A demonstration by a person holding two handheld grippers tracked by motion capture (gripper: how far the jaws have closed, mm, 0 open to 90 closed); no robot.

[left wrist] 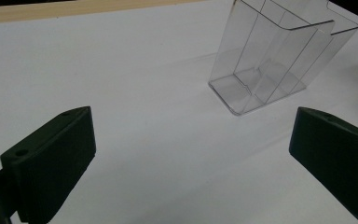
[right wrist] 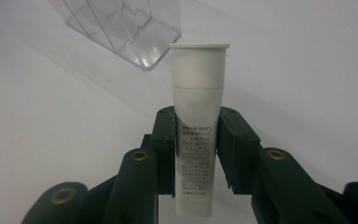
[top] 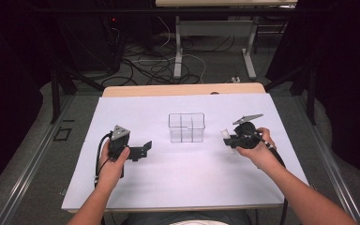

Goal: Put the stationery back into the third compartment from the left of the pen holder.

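A clear plastic box (top: 186,127) with inner dividers stands empty in the middle of the white table sheet (top: 168,178). My right gripper (top: 227,139) is just right of the box, shut on a small white tube (right wrist: 196,126) with printed text, cap end pointing away from the jaws. The tube (top: 225,135) juts out toward the box (right wrist: 121,28). My left gripper (top: 145,149) rests to the left of the box (left wrist: 275,60), jaws wide apart with nothing between them; its fingers (left wrist: 51,158) hover over bare sheet.
The table's wooden far edge (top: 183,89) lies behind the sheet. Beyond it the floor holds cables (top: 159,65) and a white table frame (top: 213,42). Metal rails (top: 33,159) run along both sides of the table.
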